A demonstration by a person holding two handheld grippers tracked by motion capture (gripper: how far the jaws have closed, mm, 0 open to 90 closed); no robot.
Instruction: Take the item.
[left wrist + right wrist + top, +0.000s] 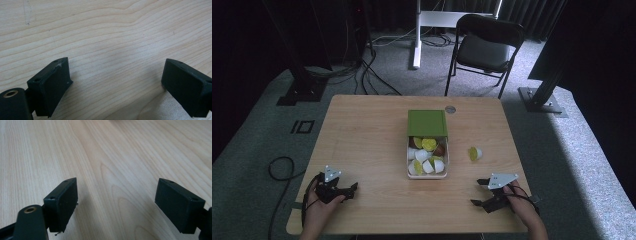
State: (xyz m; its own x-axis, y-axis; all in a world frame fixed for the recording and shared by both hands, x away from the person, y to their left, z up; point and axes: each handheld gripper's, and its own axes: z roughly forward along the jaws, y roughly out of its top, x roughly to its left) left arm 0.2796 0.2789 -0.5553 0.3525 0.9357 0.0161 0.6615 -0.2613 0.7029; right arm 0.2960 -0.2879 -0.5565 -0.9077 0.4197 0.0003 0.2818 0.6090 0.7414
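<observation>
A white box (pixel 427 172) with its green lid (pixel 427 123) slid back sits mid-table, holding several white and yellow-green capsules. One more capsule (pixel 475 153) lies on the wood to the box's right. My left gripper (pixel 346 191) rests near the table's front left corner, held by a hand, its jaws wide apart over bare wood (pixel 115 75). Near the front right edge my right gripper (pixel 478 192) is open too, nothing between its jaws (pixel 115 202), pointing left toward the table's middle.
The wooden table (pixel 367 150) stands on grey carpet. A black folding chair (pixel 486 47) stands behind it, with a white desk leg (pixel 416 35) and cables at the back. Black stands (pixel 304 75) flank the table left and right (pixel 544 85).
</observation>
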